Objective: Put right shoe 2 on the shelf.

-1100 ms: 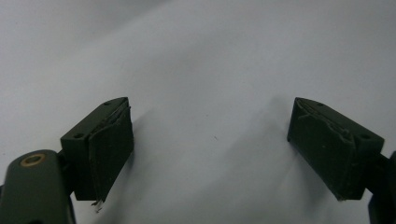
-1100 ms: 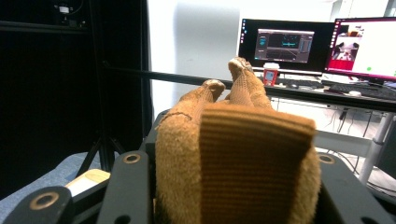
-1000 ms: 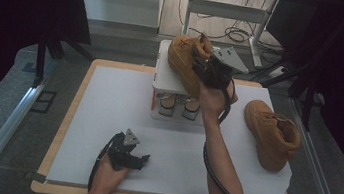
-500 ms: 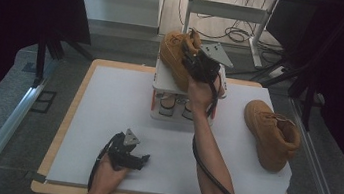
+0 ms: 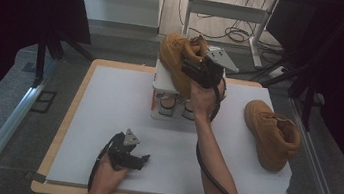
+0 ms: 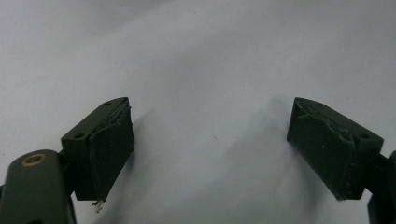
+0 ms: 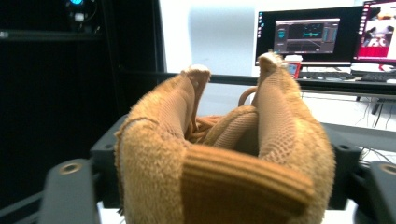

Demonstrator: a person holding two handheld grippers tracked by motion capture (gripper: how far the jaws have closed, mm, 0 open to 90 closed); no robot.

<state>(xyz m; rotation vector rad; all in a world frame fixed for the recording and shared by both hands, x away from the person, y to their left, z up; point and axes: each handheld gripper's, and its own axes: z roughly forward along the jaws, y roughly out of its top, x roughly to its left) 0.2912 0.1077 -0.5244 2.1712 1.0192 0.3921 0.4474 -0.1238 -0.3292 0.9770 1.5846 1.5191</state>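
A tan boot [image 5: 177, 60] stands on top of a small white rack [image 5: 161, 83] at the back of the white mat. My right gripper [image 5: 198, 73] is at its collar. In the right gripper view the padded collar [image 7: 224, 154] sits between the two jaws of the right gripper [image 7: 224, 182]. The jaws have just been opening, and the collar has spread out in the gap. A second tan boot [image 5: 271, 135] lies on the mat to the right. My left gripper [image 5: 140, 158] rests on the mat near the front, open, and the left gripper [image 6: 210, 154] has nothing between its fingers.
The white mat [image 5: 106, 118] covers a wooden table. Dark curtains hang on both sides. Behind the table are a metal frame and cables on the floor. Monitors on a desk appear far off in the right gripper view.
My right hand has carried the boot a little left and down onto the rack, and its jaws have widened around the collar. The left gripper has stayed where it was.
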